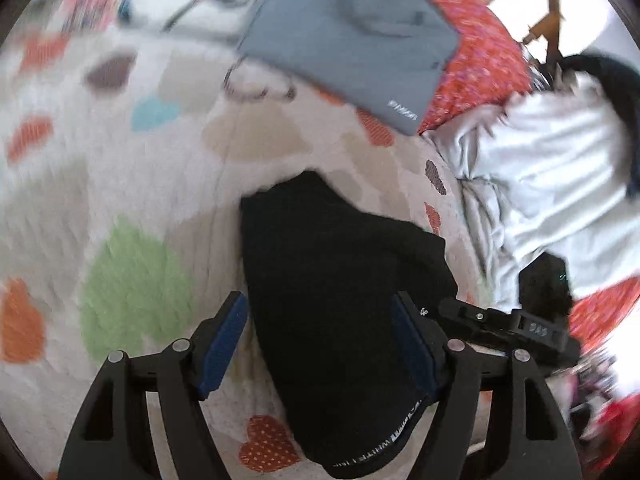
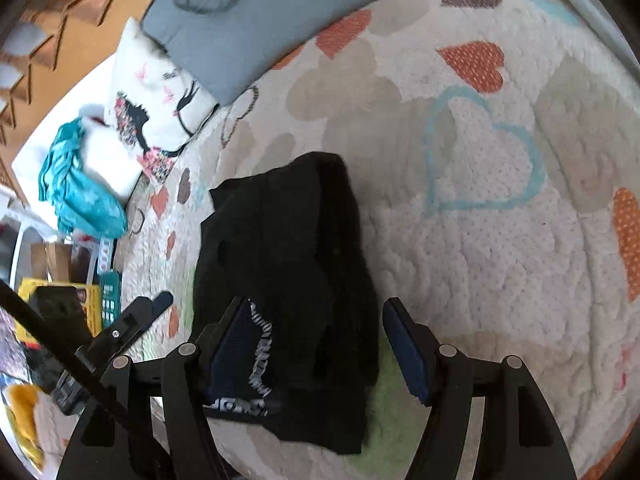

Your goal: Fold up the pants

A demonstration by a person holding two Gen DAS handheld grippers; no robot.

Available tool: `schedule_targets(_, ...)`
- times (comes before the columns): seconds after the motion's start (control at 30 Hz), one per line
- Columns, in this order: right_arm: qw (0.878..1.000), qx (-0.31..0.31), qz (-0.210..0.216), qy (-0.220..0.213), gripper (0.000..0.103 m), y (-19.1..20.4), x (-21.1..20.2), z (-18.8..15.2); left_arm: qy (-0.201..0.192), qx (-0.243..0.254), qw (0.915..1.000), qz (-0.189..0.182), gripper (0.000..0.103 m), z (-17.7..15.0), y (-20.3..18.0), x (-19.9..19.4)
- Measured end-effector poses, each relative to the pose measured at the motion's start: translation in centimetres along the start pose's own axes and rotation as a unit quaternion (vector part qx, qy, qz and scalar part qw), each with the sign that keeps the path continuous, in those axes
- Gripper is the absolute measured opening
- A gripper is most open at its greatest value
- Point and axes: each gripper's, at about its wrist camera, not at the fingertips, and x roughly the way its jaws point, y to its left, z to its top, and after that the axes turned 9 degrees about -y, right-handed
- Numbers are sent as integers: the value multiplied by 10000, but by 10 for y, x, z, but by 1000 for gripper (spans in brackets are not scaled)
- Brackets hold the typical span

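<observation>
Pants (image 1: 336, 304), a compact black bundle on the blanket (image 1: 120, 184), run lengthwise straight ahead between both spread, empty grippers, left gripper (image 1: 320, 344) and right gripper (image 2: 316, 352).

I see the pants (image 2: 288, 264) as matt black cloth, soft and creased, with a woven white-lettered waistband (image 2: 260, 356). The blanket (image 2: 480, 272) beneath looks a fleecy, nubbly textile, matt. My left gripper (image 1: 320, 344) and right gripper (image 2: 316, 352) read as matt black plastic with small bright metal pins; their pads (image 2: 408, 352) look like dull blue rubber. The grey cushion (image 1: 352, 40) is smooth matt fabric. The white sheet (image 1: 540, 168) is thin wrinkled cloth.
</observation>
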Motion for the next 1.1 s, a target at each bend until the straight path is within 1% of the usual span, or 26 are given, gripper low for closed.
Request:
schedule_targets(0.07, 9997, 195, 139, 13, 73, -6, 7, 2, 289, -358, 9987, -196, 73, -3, 12, 14)
schedule_targets(0.13, 9991, 302, 292, 37, 76, -7, 14, 6, 507, -462, 9970, -368, 73, -8, 15, 25)
schedule_targets(0.17, 9986, 346, 395, 29, 79, -8, 18, 8, 546, -436, 9968, -400, 73, -10, 14, 30)
schedule_targets(0.2, 9981, 375, 498, 10, 82, -8, 20, 9, 518, -381, 9971, -415, 74, -11, 13, 33)
schedule_targets(0.27, 9964, 422, 740, -43, 87, -7, 26, 10, 461, -314, 9970, -531, 84, -10, 9, 36)
schedule_targets(0.3, 9955, 418, 846, -83, 89, -5, 29, 10, 455, -347, 9965, -617, 88, -9, 8, 39)
schedule_targets(0.37, 9947, 343, 962, -131, 91, -2, 33, 10, 436, -458, 9943, -861, 102, -5, 8, 47)
schedule_targets(0.43, 9944, 243, 1018, -161, 91, 4, 39, 11, 361, -610, 9930, -940, 102, -1, 9, 53)
schedule_targets(0.63, 9950, 180, 968, -139, 92, 19, 53, 18, 321, -863, 9917, -899, 102, 8, 8, 61)
schedule_targets(0.77, 9950, 321, 936, -91, 91, 19, 53, 20, 332, -736, 9938, -767, 102, 7, 5, 57)
schedule_targets(0.83, 9943, 474, 955, -61, 90, 16, 50, 22, 319, -673, 9953, -626, 102, 6, 3, 51)
schedule_targets(0.9, 9954, 458, 842, -90, 88, 17, 43, 24, 235, -562, 9970, -472, 101, 6, 1, 41)
schedule_targets(1.0, 9978, 179, 530, -348, 88, 22, 24, 29, 10, -290, 9995, -111, 101, 9, -2, 25)
schedule_targets(1.1, 9963, -261, 224, -786, 88, 34, -2, 32, -324, 223, 9983, 423, 96, 13, -12, 7)
